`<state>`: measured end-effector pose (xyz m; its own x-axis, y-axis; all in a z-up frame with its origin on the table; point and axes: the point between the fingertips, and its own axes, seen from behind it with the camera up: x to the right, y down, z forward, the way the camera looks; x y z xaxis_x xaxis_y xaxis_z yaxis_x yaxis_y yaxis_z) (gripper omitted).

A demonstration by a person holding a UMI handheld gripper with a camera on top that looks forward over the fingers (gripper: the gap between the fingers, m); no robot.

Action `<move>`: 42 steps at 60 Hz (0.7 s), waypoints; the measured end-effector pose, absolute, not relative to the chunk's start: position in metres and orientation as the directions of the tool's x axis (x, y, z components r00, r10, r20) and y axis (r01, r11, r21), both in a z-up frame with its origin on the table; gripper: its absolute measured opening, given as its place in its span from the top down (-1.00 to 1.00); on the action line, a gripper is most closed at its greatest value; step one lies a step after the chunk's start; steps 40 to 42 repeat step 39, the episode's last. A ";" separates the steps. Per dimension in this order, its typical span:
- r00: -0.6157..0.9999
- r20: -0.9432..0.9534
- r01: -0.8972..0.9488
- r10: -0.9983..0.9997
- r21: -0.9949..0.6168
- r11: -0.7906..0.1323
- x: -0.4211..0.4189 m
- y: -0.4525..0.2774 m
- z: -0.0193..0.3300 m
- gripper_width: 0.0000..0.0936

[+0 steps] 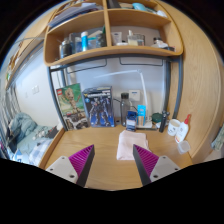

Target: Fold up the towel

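Note:
A pale pink folded towel (pixel 130 146) lies flat on the wooden desk (pixel 105 165), just ahead of my right finger and slightly right of the gap between the fingers. My gripper (pixel 113 163) is open and empty, its fingers spread wide with magenta pads (pixel 82 160) showing on the inner faces. The right finger's tip overlaps the towel's near right corner in view. Nothing is between the fingers but bare desk.
Beyond the towel stand a dark jar with a blue lid (pixel 131 120) and a blue bottle (pixel 142 113). Two boxed figures (pixel 84 106) lean at the back left. Small bottles (pixel 178 127) stand at the right. A wooden shelf (pixel 110 35) with items hangs above.

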<state>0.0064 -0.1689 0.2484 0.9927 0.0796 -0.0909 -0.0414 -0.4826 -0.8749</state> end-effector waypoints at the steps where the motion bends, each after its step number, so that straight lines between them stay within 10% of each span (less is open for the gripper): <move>1: 0.993 -0.083 -0.033 0.084 -0.877 -0.479 0.005 -0.175 0.248 -0.65; 42: 0.996 -0.033 0.009 0.082 -0.886 -0.464 -0.016 -0.284 0.239 -0.66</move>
